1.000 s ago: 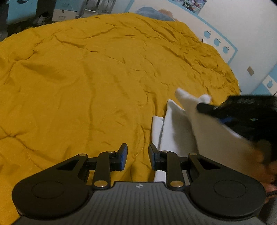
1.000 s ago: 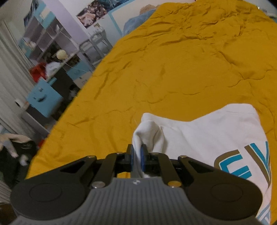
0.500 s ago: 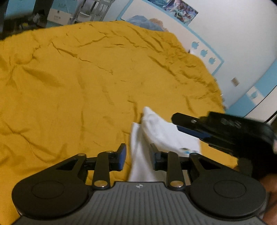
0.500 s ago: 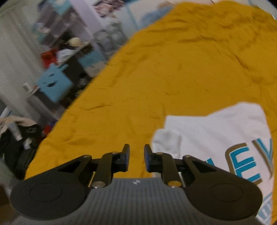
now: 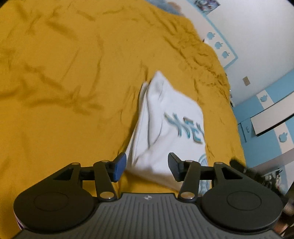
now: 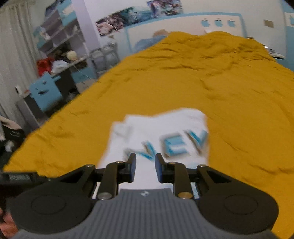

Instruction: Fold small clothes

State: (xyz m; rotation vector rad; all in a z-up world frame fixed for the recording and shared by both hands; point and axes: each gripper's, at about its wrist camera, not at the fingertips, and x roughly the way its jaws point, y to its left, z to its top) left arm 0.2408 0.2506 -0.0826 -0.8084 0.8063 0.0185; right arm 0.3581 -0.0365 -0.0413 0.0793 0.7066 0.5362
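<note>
We see a white t-shirt (image 5: 165, 128) with blurred blue lettering, lying partly folded on our yellow bedspread (image 5: 64, 101).

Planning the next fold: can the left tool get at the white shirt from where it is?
Probably yes. The left tool is open, with the white shirt lying directly ahead on the yellow bedspread, nothing between.

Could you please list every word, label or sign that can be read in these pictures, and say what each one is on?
"NEV": large blue letters on the white shirt, blurred; more may be cut off.
Blue print on the same shirt in the left wrist view: too smeared to read.
Posters on the wall: pictures only, no readable text.
Apple stickers: shapes, no words.
</note>
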